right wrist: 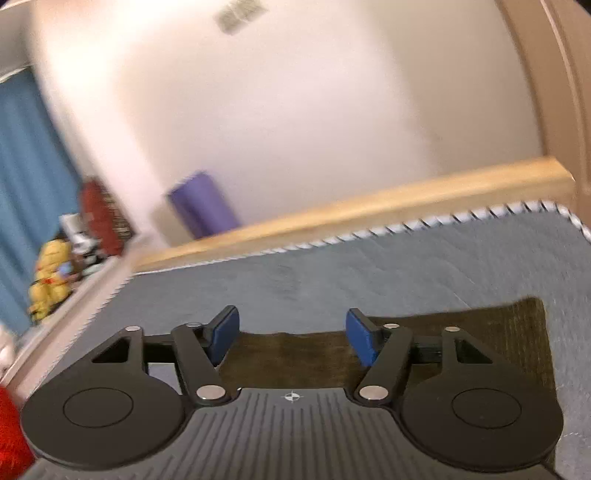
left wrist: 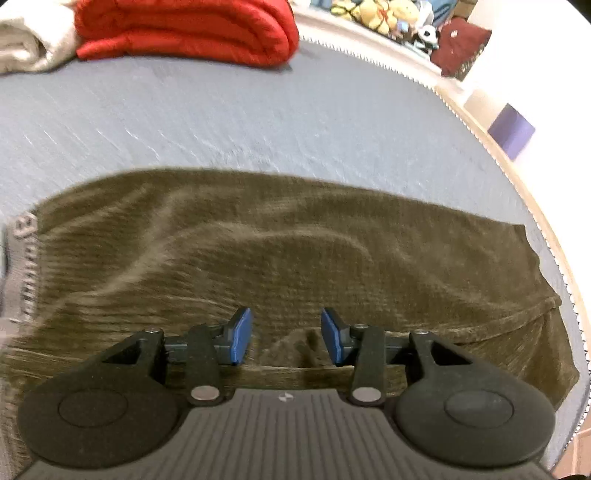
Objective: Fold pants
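Observation:
The olive-brown ribbed pants (left wrist: pixel 280 258) lie spread sideways on the grey-blue bed cover (left wrist: pixel 258 122), waistband with a grey lettered band at the left and legs running right. My left gripper (left wrist: pixel 286 338) is open just above the pants' near edge, where a small fold of cloth rises between the blue pads (left wrist: pixel 242 334). My right gripper (right wrist: pixel 291 338) is open and empty above the leg end of the pants (right wrist: pixel 480 325), its view tilted toward the wall.
A folded red blanket (left wrist: pixel 184 29) and a cream cloth (left wrist: pixel 29 40) lie at the far side of the bed. The wooden bed frame (right wrist: pixel 369 206) runs along the far edge. A purple box (right wrist: pixel 201 206) and stuffed toys (right wrist: pixel 50 277) sit beyond it.

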{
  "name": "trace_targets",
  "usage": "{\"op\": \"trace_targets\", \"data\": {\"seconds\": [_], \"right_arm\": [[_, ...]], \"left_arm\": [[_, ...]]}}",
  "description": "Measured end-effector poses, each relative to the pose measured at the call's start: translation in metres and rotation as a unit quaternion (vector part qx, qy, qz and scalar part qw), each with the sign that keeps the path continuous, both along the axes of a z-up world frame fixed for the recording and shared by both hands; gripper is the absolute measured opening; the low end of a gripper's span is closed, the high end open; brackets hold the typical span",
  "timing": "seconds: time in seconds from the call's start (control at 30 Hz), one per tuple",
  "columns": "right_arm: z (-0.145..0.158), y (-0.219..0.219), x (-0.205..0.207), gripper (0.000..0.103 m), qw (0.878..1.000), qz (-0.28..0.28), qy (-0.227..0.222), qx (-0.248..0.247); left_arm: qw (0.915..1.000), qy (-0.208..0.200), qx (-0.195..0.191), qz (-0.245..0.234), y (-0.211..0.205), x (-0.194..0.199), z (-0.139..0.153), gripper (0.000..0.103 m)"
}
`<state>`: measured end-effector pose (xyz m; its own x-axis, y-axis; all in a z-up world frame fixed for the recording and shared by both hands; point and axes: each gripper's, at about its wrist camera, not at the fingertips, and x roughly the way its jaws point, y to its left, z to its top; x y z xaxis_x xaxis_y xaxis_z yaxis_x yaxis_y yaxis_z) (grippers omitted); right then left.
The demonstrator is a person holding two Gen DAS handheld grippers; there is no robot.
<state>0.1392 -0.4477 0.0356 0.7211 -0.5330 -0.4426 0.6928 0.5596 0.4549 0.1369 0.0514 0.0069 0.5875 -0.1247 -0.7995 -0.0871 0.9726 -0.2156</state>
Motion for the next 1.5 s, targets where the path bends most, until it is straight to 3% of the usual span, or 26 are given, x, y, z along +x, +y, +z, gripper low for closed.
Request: {"op": "trace_targets", "data": {"seconds": [0.17, 0.37, 0.53, 0.7, 0.9, 1.0, 1.07, 1.37, 1.5], "right_arm": [[0.029, 0.031, -0.02, 0.071, 0.993, 0.118, -0.01, -0.008], [0.044, 0.068, -0.043, 0.072, 0.966, 0.257, 0.039, -0.016], [0.042, 0.1, -0.061, 0.072, 0.921, 0.379, 0.075, -0.048], [0.024, 0.11, -0.061, 0.073, 0.875, 0.46, 0.132, -0.075], [-0.004, 0.121, -0.053, 0.073, 0.835, 0.511, 0.182, -0.093], [-0.016, 0.123, -0.048, 0.073, 0.829, 0.515, 0.203, -0.078], [-0.019, 0.127, -0.045, 0.073, 0.828, 0.517, 0.207, -0.065], [-0.008, 0.133, -0.045, 0.081, 0.835, 0.519, 0.171, -0.066], [-0.006, 0.133, -0.045, 0.082, 0.838, 0.517, 0.165, -0.065]], "left_arm": [[0.9997, -0.016, 0.005, 0.018, 0.026, -0.015, 0.015, 0.047], [0.999, -0.034, 0.016, 0.025, 0.055, -0.043, 0.033, 0.047], [0.9982, -0.04, 0.041, 0.017, 0.072, -0.069, 0.041, 0.047], [0.9976, -0.034, 0.058, 0.015, 0.093, -0.088, 0.029, 0.048], [0.996, 0.023, 0.068, 0.052, 0.129, -0.088, -0.008, 0.048], [0.9935, 0.062, 0.086, 0.042, 0.13, -0.081, -0.029, 0.048], [0.9915, 0.065, 0.106, 0.038, 0.123, -0.078, -0.03, 0.051], [0.9942, 0.004, 0.091, 0.057, 0.108, -0.068, 0.009, 0.059], [0.9951, -0.002, 0.085, 0.051, 0.099, -0.063, 0.014, 0.059]]}}
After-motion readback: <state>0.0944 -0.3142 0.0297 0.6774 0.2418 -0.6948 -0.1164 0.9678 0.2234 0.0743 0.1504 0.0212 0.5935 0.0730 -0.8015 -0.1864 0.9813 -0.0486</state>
